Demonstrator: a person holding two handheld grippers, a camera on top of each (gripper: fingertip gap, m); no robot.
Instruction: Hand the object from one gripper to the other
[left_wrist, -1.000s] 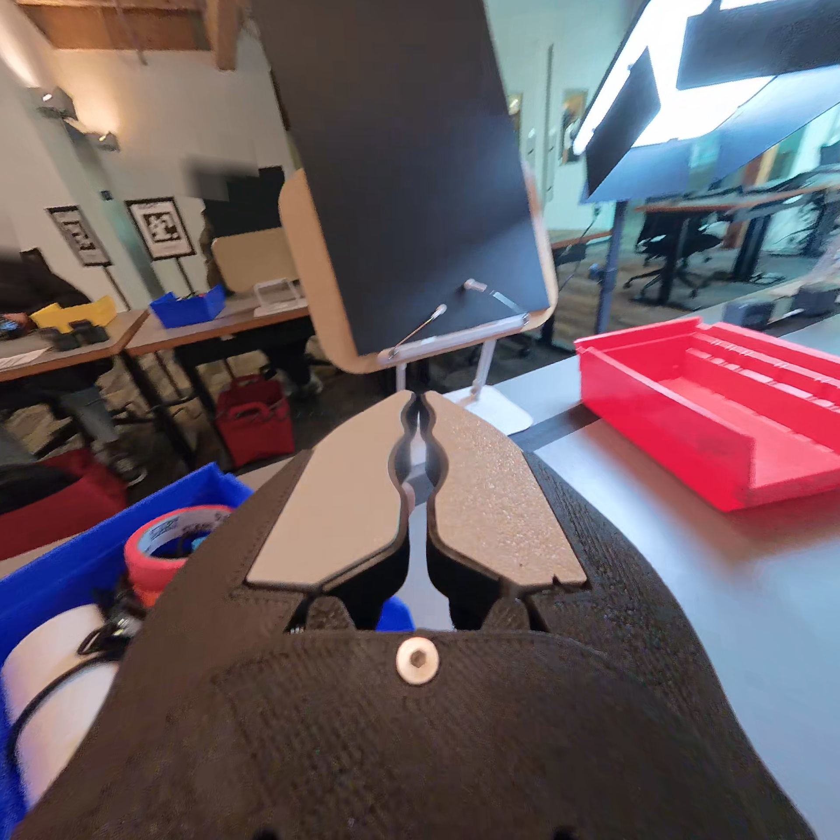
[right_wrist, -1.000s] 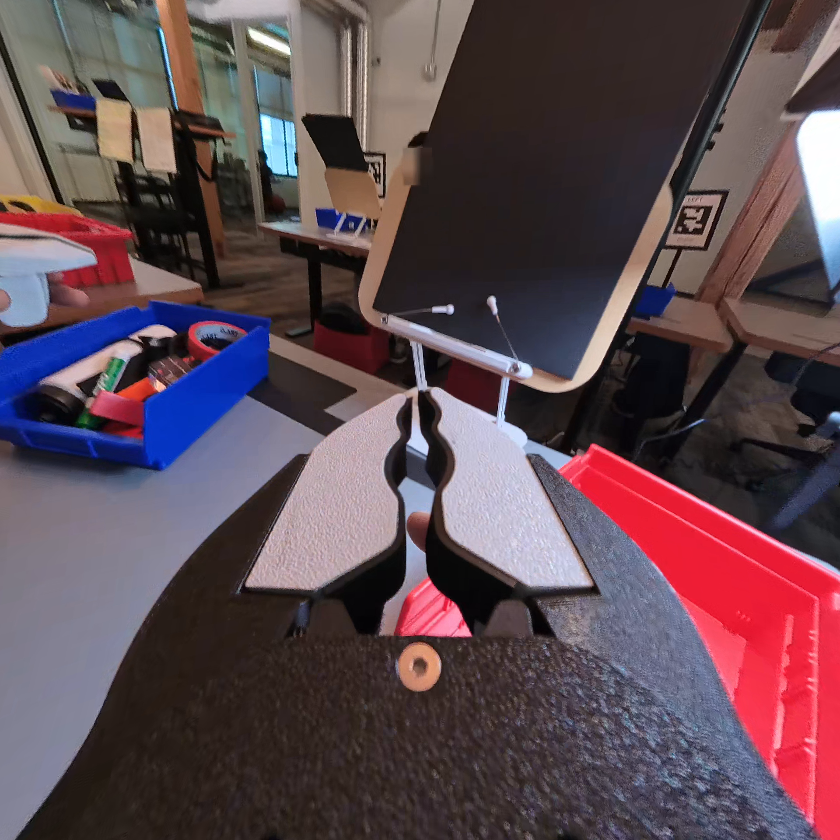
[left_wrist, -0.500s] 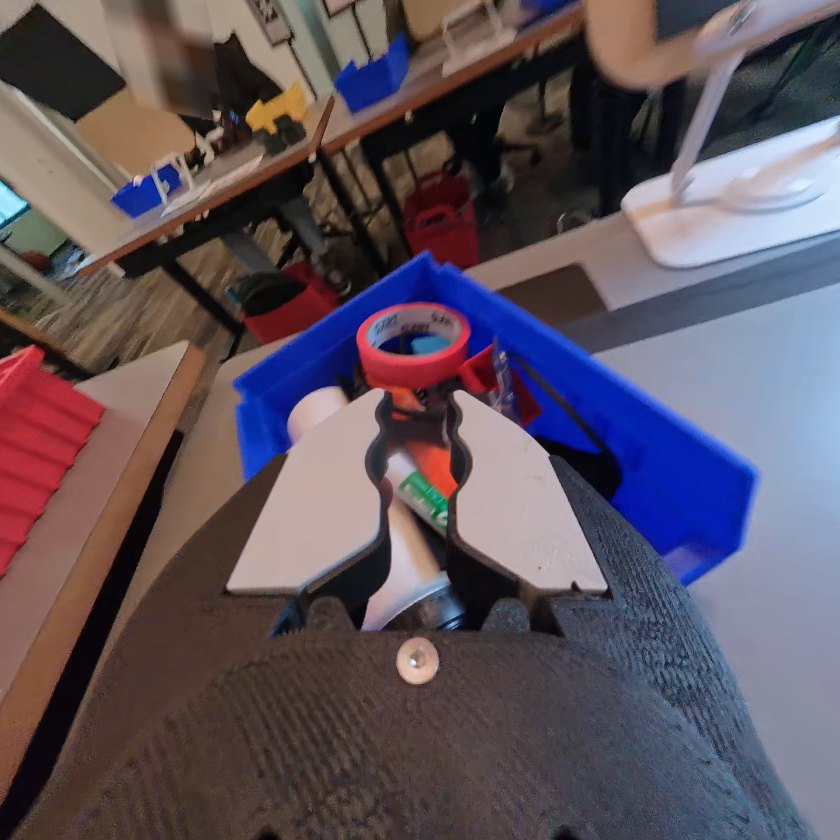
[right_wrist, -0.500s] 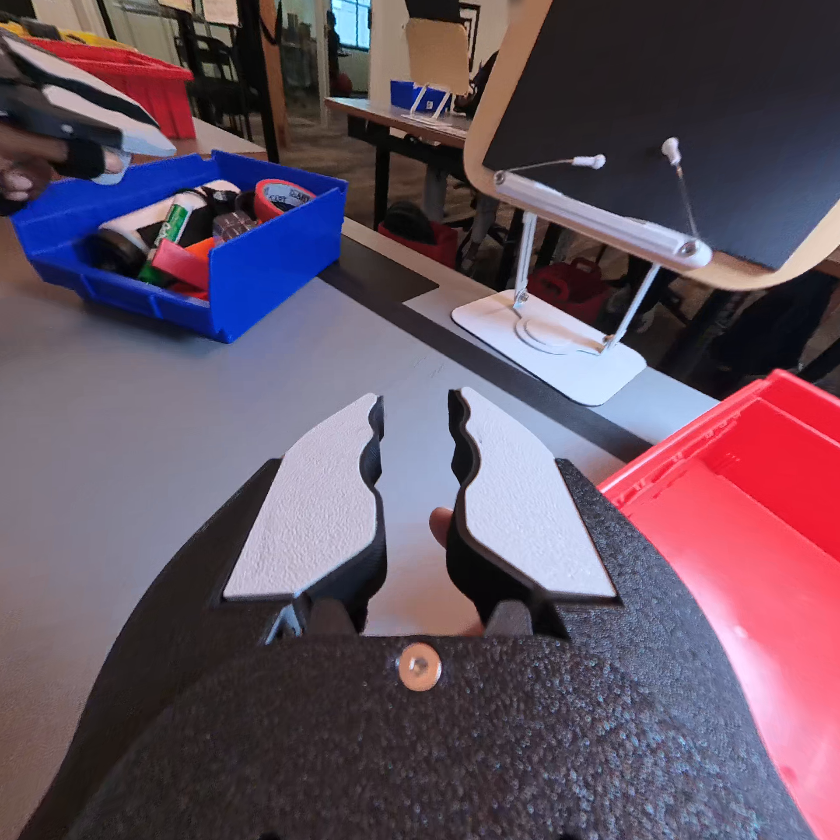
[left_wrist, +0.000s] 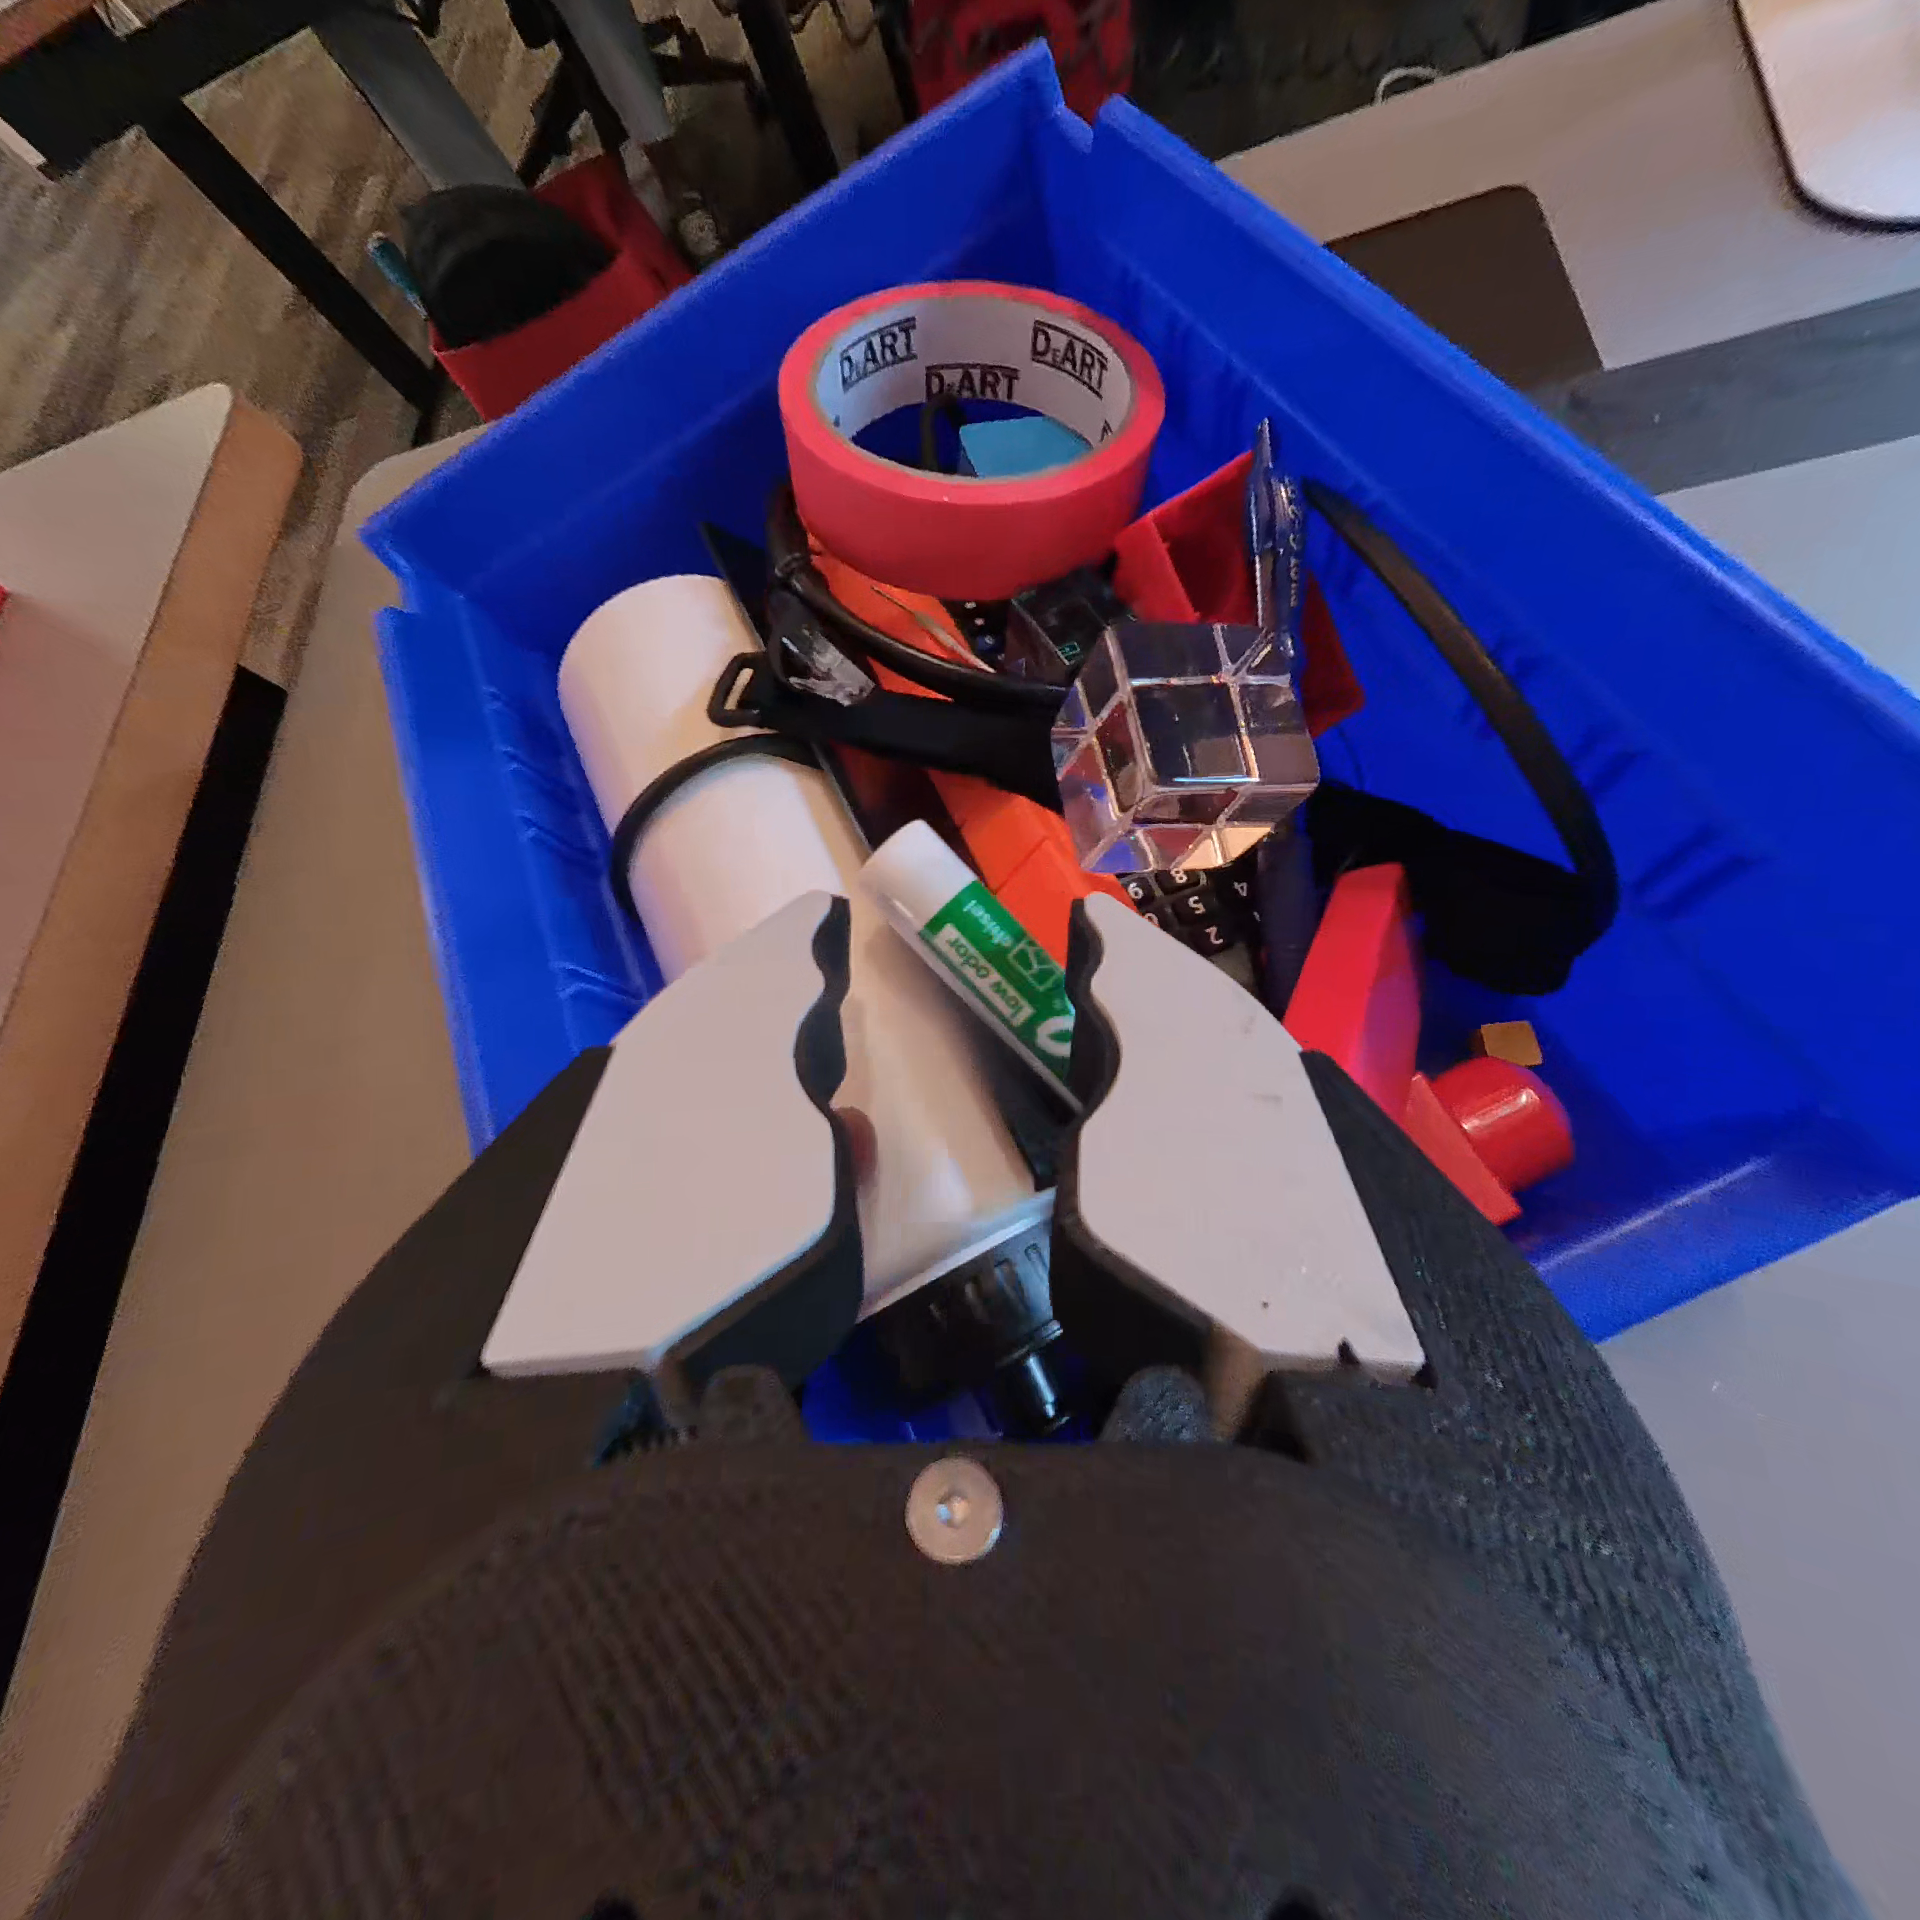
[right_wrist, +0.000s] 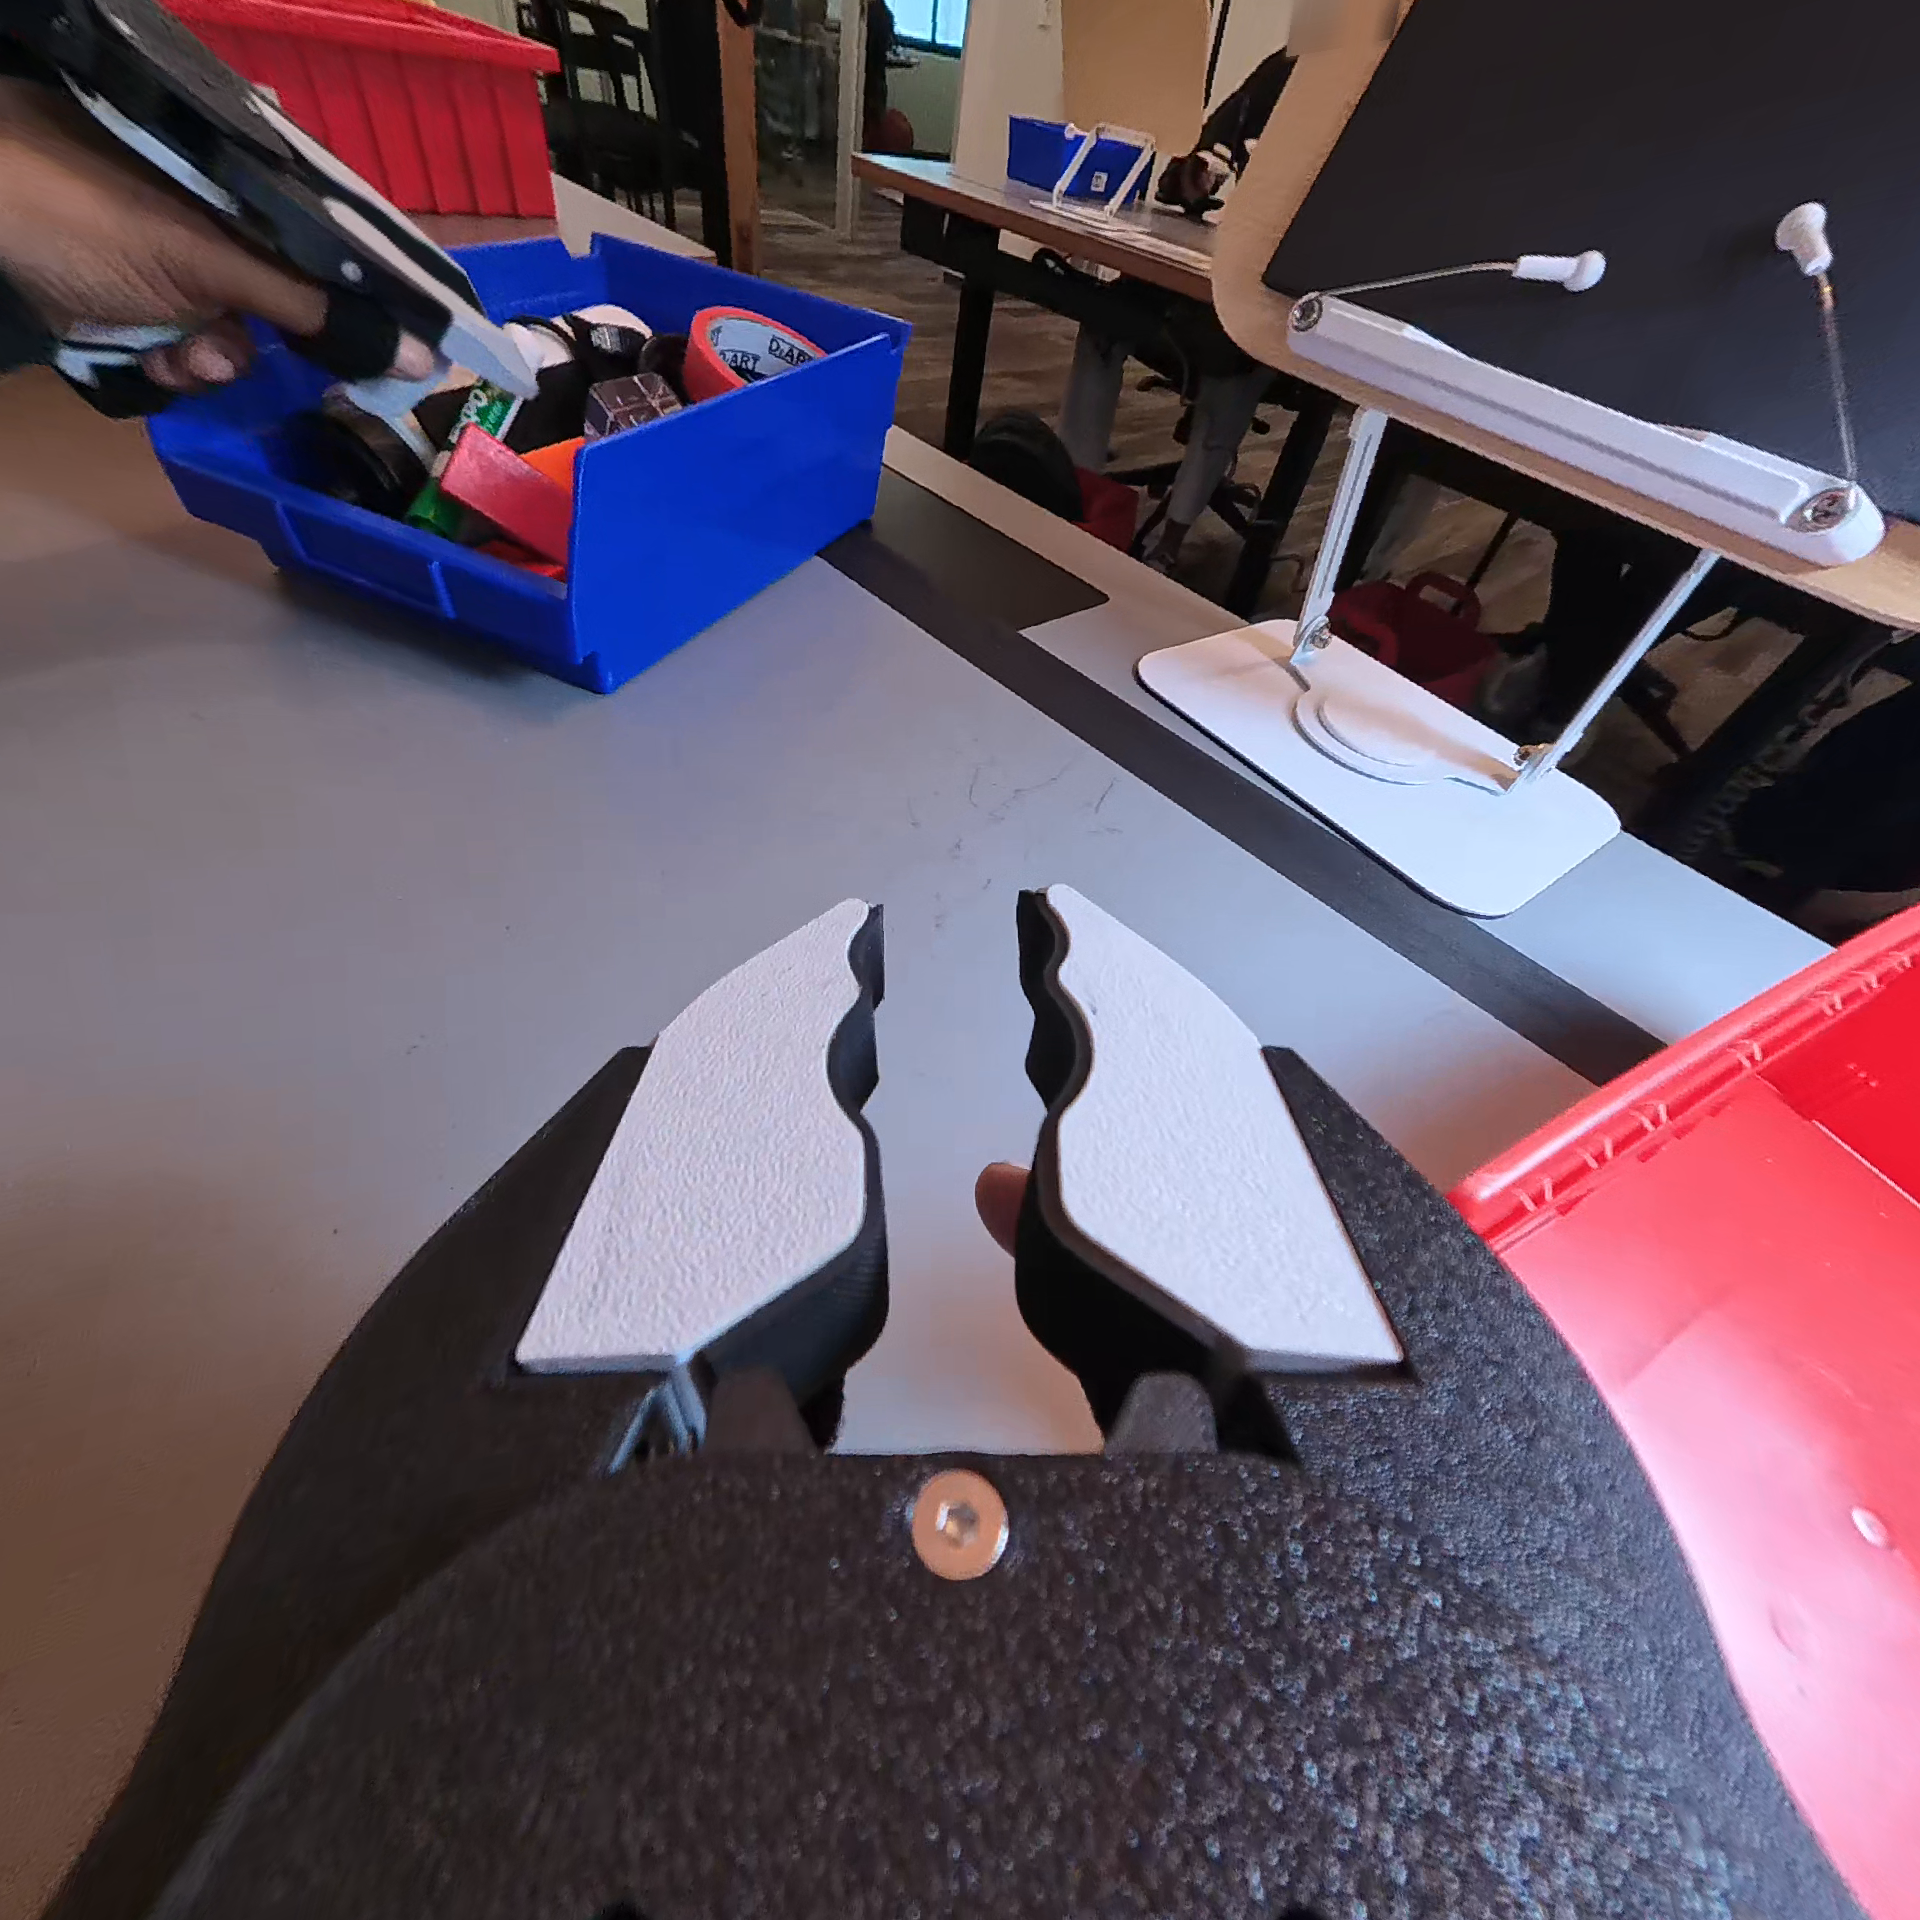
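Note:
My left gripper (left_wrist: 956, 914) is open and reaches down into a blue bin (left_wrist: 1455, 343) of mixed items. Between its fingers lie a white marker with a green label (left_wrist: 987, 956) and a white cylinder (left_wrist: 707, 790) with a black end. A red tape roll (left_wrist: 966, 488) and a clear cube (left_wrist: 1184, 748) lie farther in. My right gripper (right_wrist: 951, 909) is open and empty above the grey table (right_wrist: 416, 831). In the right wrist view the left gripper (right_wrist: 457, 343), held by a hand, dips into the blue bin (right_wrist: 707, 499) at far left.
A red tray (right_wrist: 1714, 1195) sits at the right of the table. A white stand (right_wrist: 1382, 758) holding a dark board (right_wrist: 1610, 156) stands at the table's far edge. A black cable (left_wrist: 1507, 717) and red blocks (left_wrist: 1361, 987) fill the bin. Other tables and bins stand beyond. My right fingertips sit around 40 cm from my left ones.
My left gripper swung from facing the board down into the blue bin and opened wider over the marker and cylinder. My right gripper tilted down toward the table and opened.

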